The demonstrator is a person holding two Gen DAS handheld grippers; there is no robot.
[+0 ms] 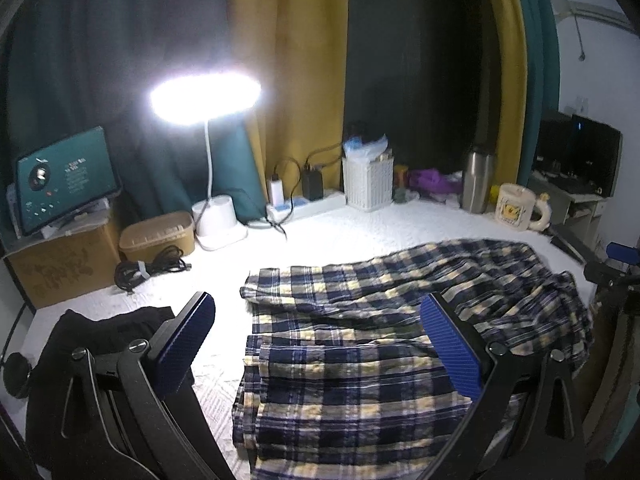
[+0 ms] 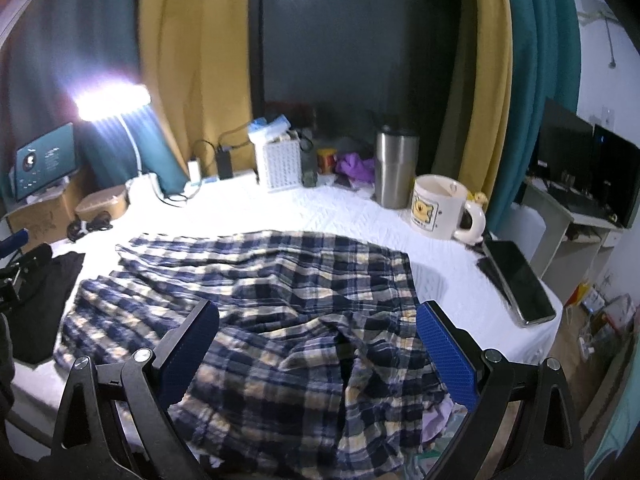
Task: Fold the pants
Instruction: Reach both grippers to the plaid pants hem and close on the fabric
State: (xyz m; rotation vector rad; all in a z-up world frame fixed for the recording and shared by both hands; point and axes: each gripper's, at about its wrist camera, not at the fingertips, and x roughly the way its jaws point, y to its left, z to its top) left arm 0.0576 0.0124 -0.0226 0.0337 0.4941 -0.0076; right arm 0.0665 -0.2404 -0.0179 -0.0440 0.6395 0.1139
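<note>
Right now the plaid pants (image 1: pixel 360 320) lie spread and rumpled on the white surface (image 1: pixel 320 236), which is covered with a quilted cloth. Using the pants as the marker: behind them, against the yellow and teal curtains (image 1: pixel 288 60), stand a bright lamp (image 1: pixel 206 96), a white basket (image 1: pixel 369 182), a steel cup (image 1: pixel 477 180) and a mug (image 1: pixel 516 206). A black cloth (image 1: pixel 100 332) lies left of the pants. A phone (image 2: pixel 520 280) lies to their right. The left gripper (image 1: pixel 316 340) and right gripper (image 2: pixel 318 344) hang just above the pants, jaws spread wide, holding nothing.
</note>
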